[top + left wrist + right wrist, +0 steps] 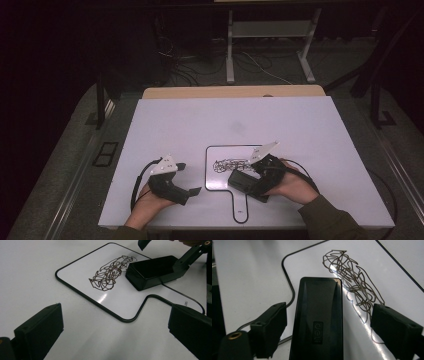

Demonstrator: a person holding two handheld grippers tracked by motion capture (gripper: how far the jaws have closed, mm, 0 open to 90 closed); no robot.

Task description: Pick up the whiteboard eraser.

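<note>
A small white handled whiteboard (pixel 216 182) lies near the table's front edge, with a dark scribble (pixel 231 164) on it. A black eraser (pixel 237 179) rests on the board just below the scribble. My right gripper (pixel 250 184) straddles the eraser. In the right gripper view the eraser (pixel 319 302) lies lengthwise between the jaws of the right gripper (pixel 328 327), with a gap on each side, and the scribble (pixel 352 277) runs past the right-hand jaw. My left gripper (pixel 190 178) rests left of the board. Its jaws stand wide apart with nothing between them (pixel 115 332).
The white table (pixel 300 150) has free surface behind and to both sides of the board. A wooden strip (pixel 235 92) runs along its far edge. Beyond it, desk legs (pixel 230 50) and cables lie on the dark floor. A hand (pixel 295 187) holds each gripper.
</note>
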